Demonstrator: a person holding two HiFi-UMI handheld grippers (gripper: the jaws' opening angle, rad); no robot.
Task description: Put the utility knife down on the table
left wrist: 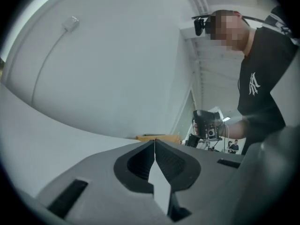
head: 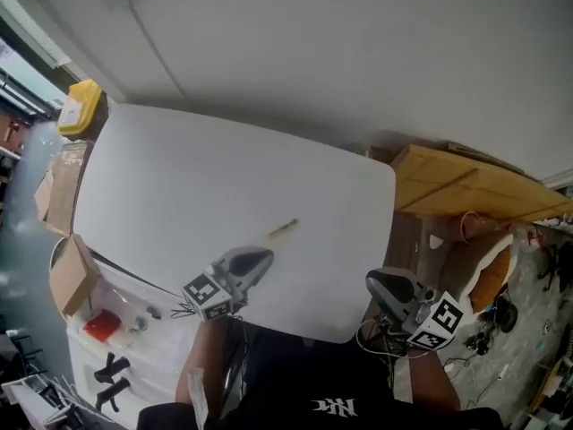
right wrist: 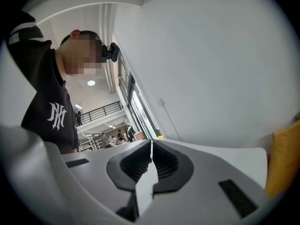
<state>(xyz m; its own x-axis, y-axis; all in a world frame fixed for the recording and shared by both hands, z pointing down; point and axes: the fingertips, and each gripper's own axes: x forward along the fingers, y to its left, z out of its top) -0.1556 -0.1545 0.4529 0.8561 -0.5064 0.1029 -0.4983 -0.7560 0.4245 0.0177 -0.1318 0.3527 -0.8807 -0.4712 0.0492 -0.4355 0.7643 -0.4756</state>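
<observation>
**White table (head: 179,177), utility knife (head: 283,229) at rest**

Knife: flat on the tabletop, just ahead of the left gripper (head: 264,258), not touching it. Left gripper: jaws pressed together, nothing between. Right gripper (head: 380,282): likewise closed and empty, beyond the table's edge. Placement appears done; nothing seems left.

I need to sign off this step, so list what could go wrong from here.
The left gripper, shut and empty, points at the slim tan object, likely the knife, lying on the white table; moving forward might knock it. The right gripper, also shut, hangs off the table's edge near loose cables; lowering it could snag them.
</observation>
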